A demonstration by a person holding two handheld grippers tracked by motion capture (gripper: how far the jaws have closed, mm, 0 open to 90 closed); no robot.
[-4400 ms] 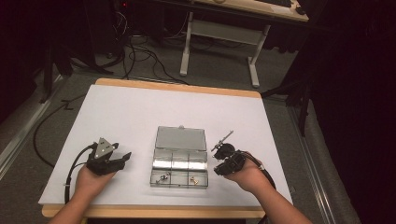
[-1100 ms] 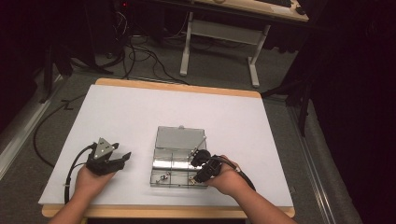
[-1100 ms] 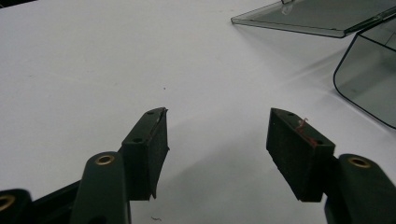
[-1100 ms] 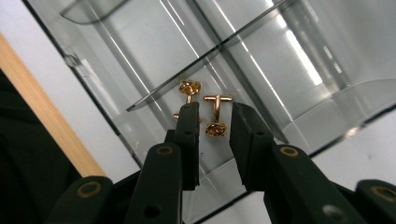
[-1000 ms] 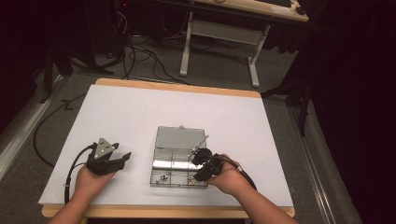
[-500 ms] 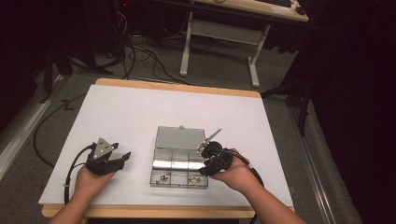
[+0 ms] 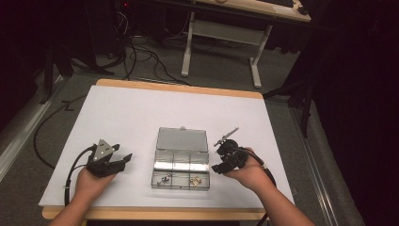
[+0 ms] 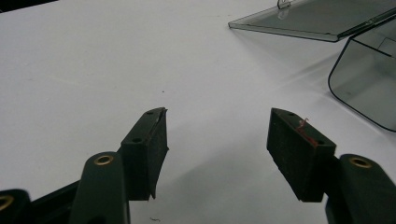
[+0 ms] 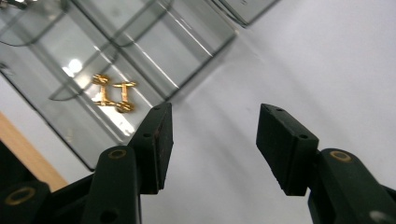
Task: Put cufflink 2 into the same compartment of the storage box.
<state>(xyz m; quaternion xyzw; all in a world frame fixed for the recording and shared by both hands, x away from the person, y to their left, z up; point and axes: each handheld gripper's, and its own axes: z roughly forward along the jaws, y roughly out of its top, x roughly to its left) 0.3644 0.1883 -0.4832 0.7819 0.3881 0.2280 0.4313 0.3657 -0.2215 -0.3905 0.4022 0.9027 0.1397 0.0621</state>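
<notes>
- Sitting at the lower middle of the high view, a clear compartment box (image 7: 180, 162) lies on the white table (image 7: 141, 113) with its lid (image 7: 181, 139) folded back toward the top of the frame.
- Two small metal pieces rest in the box's front row: a silvery one (image 7: 164, 178) in the left cell and a pair of gold cufflinks (image 7: 196, 178) in the right cell.
- At the right of the box, the right gripper (image 7: 217, 168) is held in the person's right hand (image 7: 247, 172), just beside the box's right edge and apart from it.
- Its jaws have just been opening and now stand apart with nothing between them; in the right gripper view they frame bare white table.
- That same view has the gold cufflinks (image 9: 113, 93) in the upper left of the frame, inside a clear cell beyond the left jaw, untouched.
- Toward the lower left of the high view, the left gripper (image 7: 126, 159) rests in the person's left hand (image 7: 91, 181), well apart from the box.
- Its jaws stand wide apart and empty; the left gripper view shows plain table between them, with the box's lid (image 8: 317, 18) and a rounded corner of the box (image 8: 369, 79) in the upper right of the frame.
</notes>
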